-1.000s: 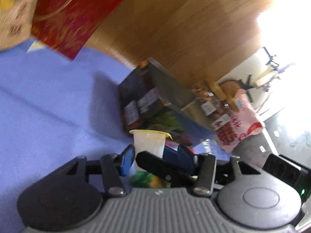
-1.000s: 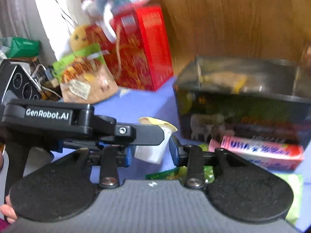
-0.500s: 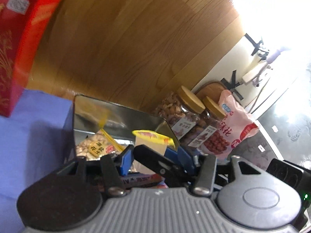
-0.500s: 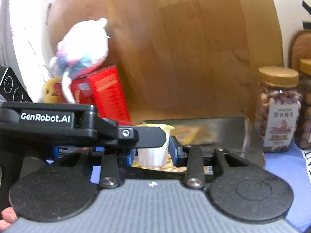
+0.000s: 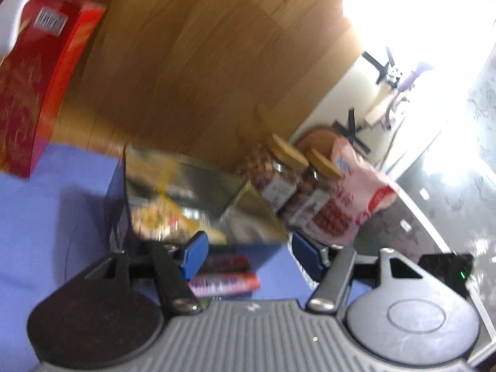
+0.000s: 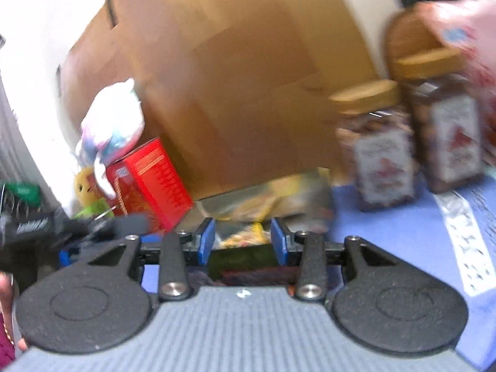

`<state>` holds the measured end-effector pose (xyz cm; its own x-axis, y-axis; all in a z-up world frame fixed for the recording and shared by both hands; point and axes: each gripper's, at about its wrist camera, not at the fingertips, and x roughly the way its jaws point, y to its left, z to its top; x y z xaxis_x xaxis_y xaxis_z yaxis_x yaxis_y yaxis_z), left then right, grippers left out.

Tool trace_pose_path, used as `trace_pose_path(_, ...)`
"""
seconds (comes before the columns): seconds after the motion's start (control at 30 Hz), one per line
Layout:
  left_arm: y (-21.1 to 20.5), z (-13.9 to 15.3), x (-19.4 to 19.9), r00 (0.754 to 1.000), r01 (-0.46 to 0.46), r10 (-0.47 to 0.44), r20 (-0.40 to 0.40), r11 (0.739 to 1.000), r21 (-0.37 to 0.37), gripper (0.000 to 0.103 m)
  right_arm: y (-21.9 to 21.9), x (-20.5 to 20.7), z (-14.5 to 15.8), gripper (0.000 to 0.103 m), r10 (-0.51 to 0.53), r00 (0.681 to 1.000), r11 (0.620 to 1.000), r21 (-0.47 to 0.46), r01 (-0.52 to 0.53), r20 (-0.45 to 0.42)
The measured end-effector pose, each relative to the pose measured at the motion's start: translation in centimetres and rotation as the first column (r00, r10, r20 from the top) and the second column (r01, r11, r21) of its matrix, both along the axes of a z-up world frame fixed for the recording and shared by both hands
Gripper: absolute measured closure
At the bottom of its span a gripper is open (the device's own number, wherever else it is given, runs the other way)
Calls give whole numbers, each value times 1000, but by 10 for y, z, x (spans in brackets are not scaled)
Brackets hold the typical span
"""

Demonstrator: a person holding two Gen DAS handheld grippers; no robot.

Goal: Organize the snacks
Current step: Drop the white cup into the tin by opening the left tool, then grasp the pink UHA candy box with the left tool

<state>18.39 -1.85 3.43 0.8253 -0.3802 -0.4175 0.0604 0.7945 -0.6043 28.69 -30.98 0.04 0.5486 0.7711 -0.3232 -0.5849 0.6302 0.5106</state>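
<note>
- Where the left wrist view is tilted and blurred, a wooden board (image 5: 192,71) fills the upper centre of the frame, standing behind a desk (image 5: 59,217) covered in blue cloth.
- Red box (image 5: 34,93): upright at the left edge of the left wrist view; in the right wrist view it stands at centre left, with a plush toy (image 6: 114,130) on top.
- Metal tin (image 5: 192,192): open, at frame centre just beyond the blue pads; yellow snack packets (image 5: 161,217) lie inside, blurred.
- Two nut jars (image 6: 381,145) with tan lids: upright at the right of the right wrist view, beside the tin; a pink snack bag (image 5: 356,192) leans next to them.
- Left tool (image 5: 248,248): jaws spread wide, holding nothing, at lower centre.
- Right tool (image 6: 241,240): jaws likewise parted and empty, pointed at the tin.
- Pink candy bar (image 5: 223,283): lies flat on the desk in front of the tin, low between the left tool's fingers, apart from both pads.
</note>
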Motion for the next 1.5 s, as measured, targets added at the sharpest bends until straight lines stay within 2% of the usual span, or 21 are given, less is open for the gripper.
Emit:
trace_pose_path(0.07, -6, -14, -1, 999, 1, 0, -34, 1000, 26, 41, -12, 9, -19, 60, -37, 996, 999, -17, 35, -78)
trace_pose_path(0.13, -8, -29, 3, 996, -26, 31, -85, 998, 50, 41, -16, 19, -35, 60, -34, 985, 999, -6, 34, -167)
trace_pose_path(0.17, -7, -36, 6, 993, -37, 42, -114, 999, 39, 41, -15, 23, -41, 60, -19, 980, 1000, 2, 20, -198)
trace_pose_path(0.23, -4, -47, 13, 987, -56, 57, -148, 998, 13, 36, -9, 25, -46, 59, -10, 978, 1000, -13, 8, -210)
trace_pose_path(0.33, -4, -52, 19, 981, -81, 85, -173, 996, 32, 26, 4, 27, -51, 59, 2, 976, 999, -45, -12, -217)
trace_pose_path(0.5, -6, -63, 31, 976, -78, 78, -205, 997, 8, 26, 18, 27, -59, 59, 11, 973, 997, -72, -28, -230)
trace_pose_path(0.57, -6, -68, 37, 975, -69, 62, -212, 997, -27, 28, 20, 28, -63, 60, 26, 970, 996, -71, -44, -240)
trace_pose_path(0.63, -9, -72, 43, 975, -48, 36, -221, 998, -48, 39, 22, 26, -62, 63, 43, 971, 995, -73, -62, -235)
trace_pose_path(0.73, -17, -68, 43, 975, -38, 36, -219, 999, -3, 43, 24, 18, -57, 64, 33, 980, 992, -113, -56, -197)
trace_pose_path(0.87, -21, -54, 26, 982, -20, 27, -189, 999, 39, 43, 23, 2, -45, 64, 49, 986, 992, -108, -67, -158)
trace_pose_path(1.07, -23, -16, -13, 996, -43, 51, -79, 994, 97, 39, 28, -48, -14, 64, 65, 998, 993, -102, -66, -7)
trace_pose_path(1.17, -25, -4, -40, 998, -54, 59, -31, 991, 123, 38, 27, -71, -10, 64, 76, 997, 993, -98, -73, 32)
trace_pose_path(1.3, -21, -9, -79, 997, -69, 73, -32, 991, 112, 38, 26, -99, -16, 64, 110, 993, 990, -93, -106, 32)
trace_pose_path(1.5, -14, -39, -128, 989, -102, 107, -101, 993, 52, 38, 29, -142, -40, 64, 188, 982, 972, -147, -181, 36)
